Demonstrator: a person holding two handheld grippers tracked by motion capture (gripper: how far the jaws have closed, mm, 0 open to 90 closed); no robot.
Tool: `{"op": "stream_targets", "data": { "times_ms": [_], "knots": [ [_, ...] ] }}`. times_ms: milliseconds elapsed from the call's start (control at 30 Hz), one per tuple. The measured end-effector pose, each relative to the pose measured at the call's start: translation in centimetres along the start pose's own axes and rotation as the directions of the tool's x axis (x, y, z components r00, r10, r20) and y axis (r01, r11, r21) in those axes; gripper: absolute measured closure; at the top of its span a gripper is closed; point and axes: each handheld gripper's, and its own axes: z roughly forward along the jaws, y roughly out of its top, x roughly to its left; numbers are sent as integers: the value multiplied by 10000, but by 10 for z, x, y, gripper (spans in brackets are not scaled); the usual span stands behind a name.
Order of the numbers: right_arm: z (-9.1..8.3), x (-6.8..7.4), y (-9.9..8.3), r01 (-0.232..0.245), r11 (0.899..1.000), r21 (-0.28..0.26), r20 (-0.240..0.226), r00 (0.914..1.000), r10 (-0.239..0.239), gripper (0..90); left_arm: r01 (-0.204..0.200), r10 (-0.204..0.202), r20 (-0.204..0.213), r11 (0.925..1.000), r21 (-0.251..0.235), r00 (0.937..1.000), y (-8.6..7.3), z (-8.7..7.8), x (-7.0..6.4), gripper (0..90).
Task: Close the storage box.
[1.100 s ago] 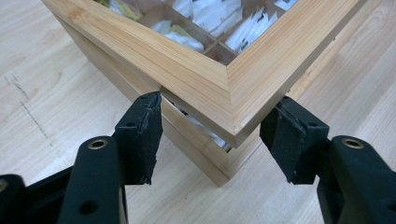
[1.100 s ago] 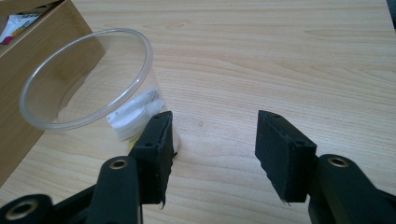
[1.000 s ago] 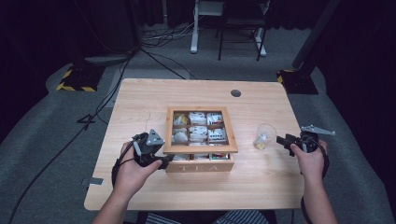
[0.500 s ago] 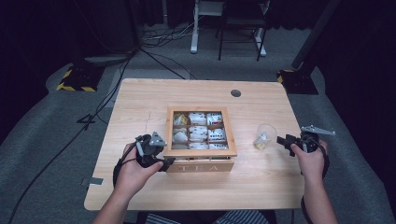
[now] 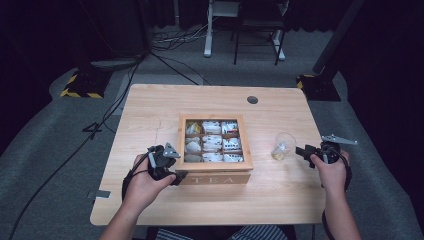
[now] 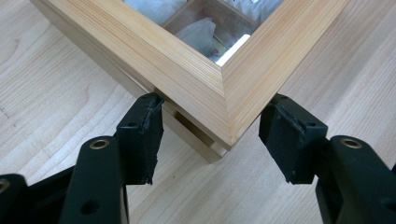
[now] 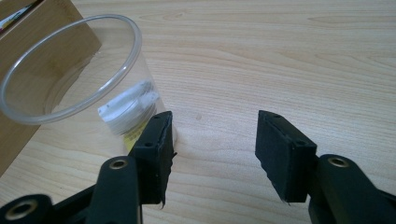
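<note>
Left gripper (image 5: 179,176) lower, at box (image 5: 215,177) corner

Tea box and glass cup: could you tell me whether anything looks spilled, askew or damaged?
Nothing stands out. The wooden tea box sits square on the table, its packets in their compartments; the glass cup stands upright with a tea bag inside.

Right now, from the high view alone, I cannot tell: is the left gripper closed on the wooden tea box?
Observer: No. The left gripper is open, one jaw on each side of the tea box's near corner.
Operator: Does the right gripper hold the glass cup?
Observer: No. It is open; the cup stands beside its jaws, not between them.
Operator: Is the cup empty?
Observer: No, a tea bag lies inside it.
</note>
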Motion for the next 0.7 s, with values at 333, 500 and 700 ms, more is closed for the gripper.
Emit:
{"op": "stream_targets", "data": {
  "times_ms": [333,500,700],
  "knots": [
    [1,1,0,20,10000,64,7,10000,-20,468,-128,128,-6,9986,514,9999,-1,7,-1,404],
    [1,1,0,14,9999,130,22,10000,-15,467,-65,61,79,9981,614,10000,-1,9,-1,402],
    [4,1,-1,26,9997,232,33,10000,-27,461,-55,48,100,9978,661,9999,-1,9,0,381]
  ]
}}
